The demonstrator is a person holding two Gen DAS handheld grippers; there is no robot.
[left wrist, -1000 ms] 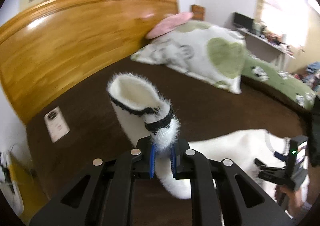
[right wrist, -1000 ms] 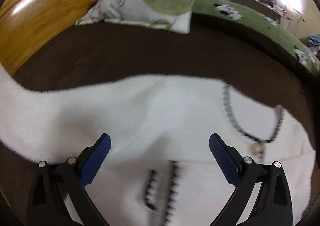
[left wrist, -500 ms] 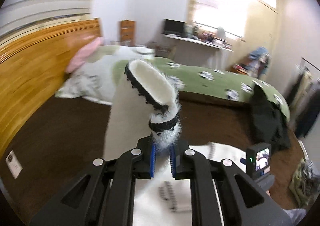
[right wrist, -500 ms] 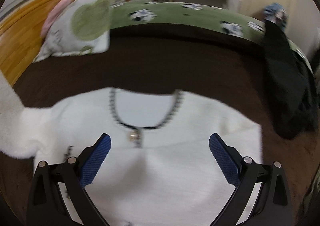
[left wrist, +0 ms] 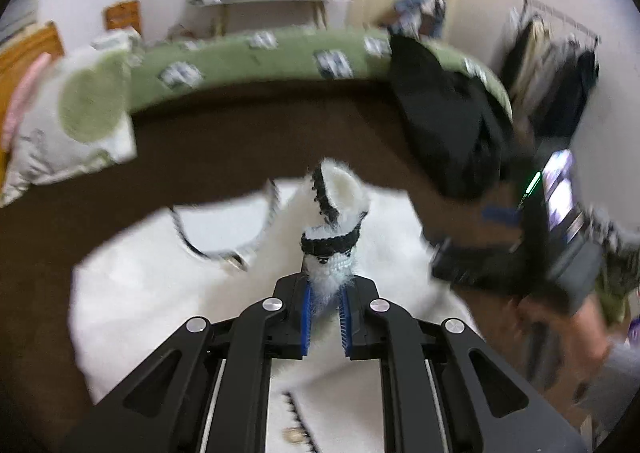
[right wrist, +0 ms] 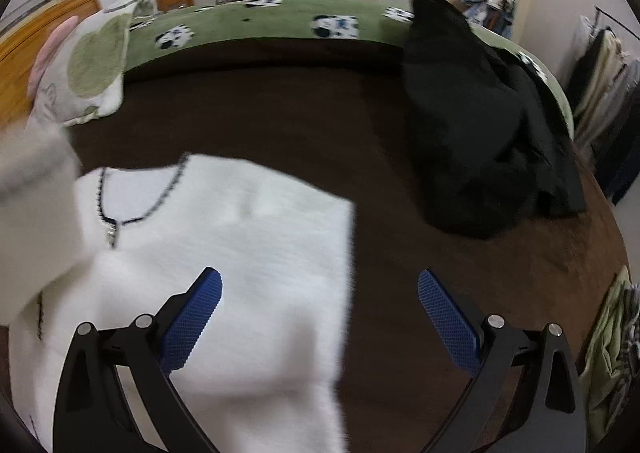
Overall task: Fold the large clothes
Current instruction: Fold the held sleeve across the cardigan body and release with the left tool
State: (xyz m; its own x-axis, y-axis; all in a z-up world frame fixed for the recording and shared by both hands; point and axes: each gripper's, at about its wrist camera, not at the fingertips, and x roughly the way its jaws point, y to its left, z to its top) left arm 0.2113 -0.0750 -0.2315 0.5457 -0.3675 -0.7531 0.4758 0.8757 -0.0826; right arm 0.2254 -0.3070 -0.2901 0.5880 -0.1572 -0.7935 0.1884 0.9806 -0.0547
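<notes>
L gripper (left wrist: 325, 323) has its jaws clamped on the cuff (left wrist: 330, 243) of the sweater (right wrist: 240, 253), sleeve lifted clear of the body. Probably so the sleeve can be carried across the torso for a fold w/o dragging the fluffy knit. R gripper (right wrist: 319, 317) hangs over the sweater's right edge, jaws spread wide, gripping nothing; likely ready to pin or pinch that edge.

Sweater lies flat, front up, on the brown bed (right wrist: 300, 113), neckline toward the far side. White, fuzzy, black trim at neck & cuff, a small button under the V. Black garment (right wrist: 480, 133) heaped well apart to the right, pillow (right wrist: 88, 69) far left.
</notes>
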